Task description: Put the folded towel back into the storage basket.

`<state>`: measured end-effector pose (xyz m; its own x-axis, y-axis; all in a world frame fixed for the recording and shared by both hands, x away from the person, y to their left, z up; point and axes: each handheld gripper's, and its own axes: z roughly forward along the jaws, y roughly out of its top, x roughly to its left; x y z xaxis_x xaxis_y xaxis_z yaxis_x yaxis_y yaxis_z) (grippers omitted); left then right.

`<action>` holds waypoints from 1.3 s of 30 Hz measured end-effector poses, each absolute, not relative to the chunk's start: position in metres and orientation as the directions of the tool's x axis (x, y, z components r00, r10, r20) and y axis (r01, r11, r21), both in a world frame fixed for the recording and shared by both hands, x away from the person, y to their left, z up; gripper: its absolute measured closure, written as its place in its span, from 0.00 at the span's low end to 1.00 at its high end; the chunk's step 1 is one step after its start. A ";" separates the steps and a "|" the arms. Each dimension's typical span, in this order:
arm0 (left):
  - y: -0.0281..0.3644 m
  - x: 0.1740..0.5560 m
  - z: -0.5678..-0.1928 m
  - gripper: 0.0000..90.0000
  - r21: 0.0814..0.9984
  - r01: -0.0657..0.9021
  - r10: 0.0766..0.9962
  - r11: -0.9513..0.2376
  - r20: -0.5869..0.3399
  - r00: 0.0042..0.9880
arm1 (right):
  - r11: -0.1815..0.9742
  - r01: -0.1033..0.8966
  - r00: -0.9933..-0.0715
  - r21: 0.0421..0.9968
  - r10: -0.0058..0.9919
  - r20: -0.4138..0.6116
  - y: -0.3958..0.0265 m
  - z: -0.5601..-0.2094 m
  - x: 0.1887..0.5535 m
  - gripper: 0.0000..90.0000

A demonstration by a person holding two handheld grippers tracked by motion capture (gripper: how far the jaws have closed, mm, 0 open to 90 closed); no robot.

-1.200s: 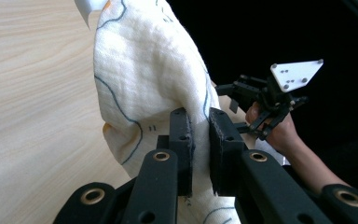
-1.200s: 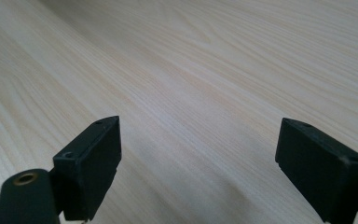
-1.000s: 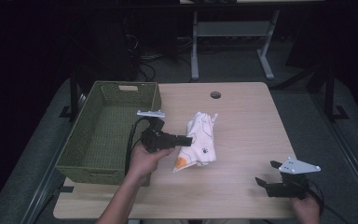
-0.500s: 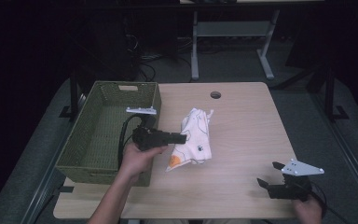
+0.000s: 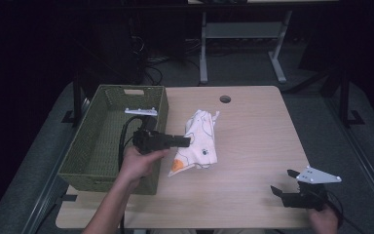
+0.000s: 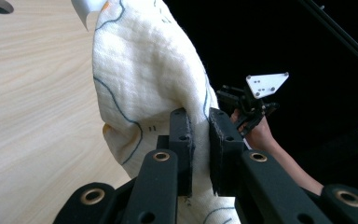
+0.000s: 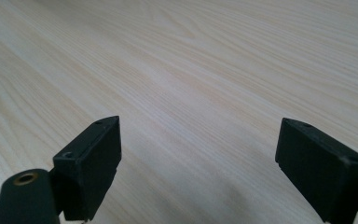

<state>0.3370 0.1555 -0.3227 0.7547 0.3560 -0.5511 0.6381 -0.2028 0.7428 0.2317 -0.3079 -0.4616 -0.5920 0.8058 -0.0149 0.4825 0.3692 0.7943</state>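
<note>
Here the left gripper (image 5: 187, 142) was clamped on a white cloth (image 5: 198, 142) with dark line drawings and an orange patch, its fingers (image 6: 182, 140) pressed together on a fold of the fabric. In the left gripper view the cloth rose between the two black fingers and draped up and to the left, with the pale wood worktop (image 6: 32, 93) behind it. From the high view, the cloth hung bunched from the gripper just to the right of a green woven basket (image 5: 85, 163), over the middle of the worktop, its lower end with the orange patch near the wood; whether it touched the surface could not be told. The person's left hand (image 5: 139, 163) held the gripper beside the basket's right wall.

The right gripper (image 5: 285, 187) sat at the near right corner of the worktop, well apart from the cloth. Its fingers (image 7: 91, 163) stood wide apart with only bare wood between them.
</note>
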 end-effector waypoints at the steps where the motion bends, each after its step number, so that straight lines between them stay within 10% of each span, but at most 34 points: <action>1: 0.156 0.338 -0.322 0.91 0.743 0.639 0.354 -0.200 -0.553 0.754 | 0.367 0.481 -0.590 0.796 0.807 -0.016 -0.309 -0.462 0.232 0.15; 39: 0.233 0.340 -0.296 0.91 0.756 0.642 0.404 -0.123 -0.553 0.729 | 0.346 0.506 -0.556 0.790 0.831 -0.008 -0.306 -0.465 0.229 0.15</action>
